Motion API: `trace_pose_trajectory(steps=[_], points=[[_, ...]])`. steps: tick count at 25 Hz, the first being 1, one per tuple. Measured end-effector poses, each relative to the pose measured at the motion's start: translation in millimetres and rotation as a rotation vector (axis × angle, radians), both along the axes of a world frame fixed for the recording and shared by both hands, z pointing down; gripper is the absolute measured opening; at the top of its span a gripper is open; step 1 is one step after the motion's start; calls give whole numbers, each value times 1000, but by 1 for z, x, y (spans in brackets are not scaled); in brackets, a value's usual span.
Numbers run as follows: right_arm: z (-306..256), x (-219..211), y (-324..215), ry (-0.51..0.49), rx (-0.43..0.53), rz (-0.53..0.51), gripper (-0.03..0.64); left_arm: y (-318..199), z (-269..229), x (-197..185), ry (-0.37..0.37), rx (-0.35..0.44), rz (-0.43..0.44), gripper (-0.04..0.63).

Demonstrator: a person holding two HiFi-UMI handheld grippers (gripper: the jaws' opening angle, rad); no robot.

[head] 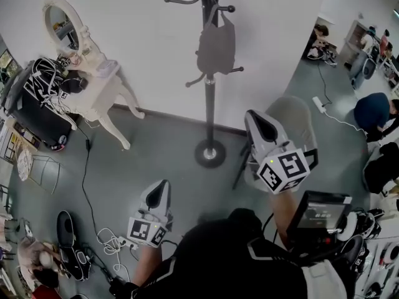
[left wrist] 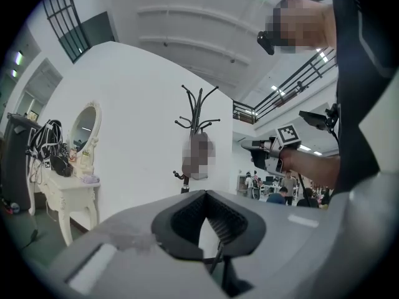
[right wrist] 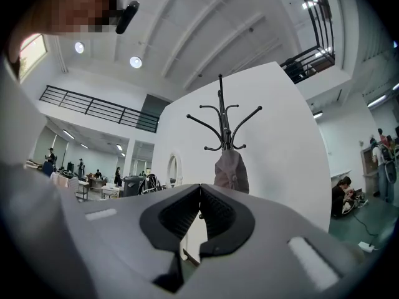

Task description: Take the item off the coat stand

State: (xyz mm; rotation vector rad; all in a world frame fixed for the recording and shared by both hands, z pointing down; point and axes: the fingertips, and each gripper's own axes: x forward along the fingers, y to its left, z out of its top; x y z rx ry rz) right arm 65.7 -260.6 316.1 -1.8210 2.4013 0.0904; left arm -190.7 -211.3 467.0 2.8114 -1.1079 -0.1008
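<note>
Head view: the grey bag [head: 216,45] hangs on the coat stand [head: 210,104] at upper centre, well apart from both my tools, so I judge this the approach. Left gripper view: the left hand-held gripper [left wrist: 206,195] has its jaws together, empty. Right gripper view: the right hand-held gripper [right wrist: 199,189] is likewise closed on nothing and aimed at the bag; next I'd open it, reach the strap and lift it off the hook

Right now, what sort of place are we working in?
Likely a big open hall with a staged room corner: a freestanding white wall behind the coat stand, a dressing table, and people working beyond it.
</note>
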Motion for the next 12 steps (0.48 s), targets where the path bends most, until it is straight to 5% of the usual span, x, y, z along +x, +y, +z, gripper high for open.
trace_pose_trajectory(steps=[4, 6, 12], points=[[-5, 4, -10, 11, 9, 22, 14, -4, -1, -1, 0, 5, -3, 15], [-8, 6, -17, 7, 12, 20, 114, -7, -1, 2, -5, 5, -5, 15], [-21, 18, -49, 12, 39, 3, 177, -17, 0, 10, -5, -13, -56, 15]])
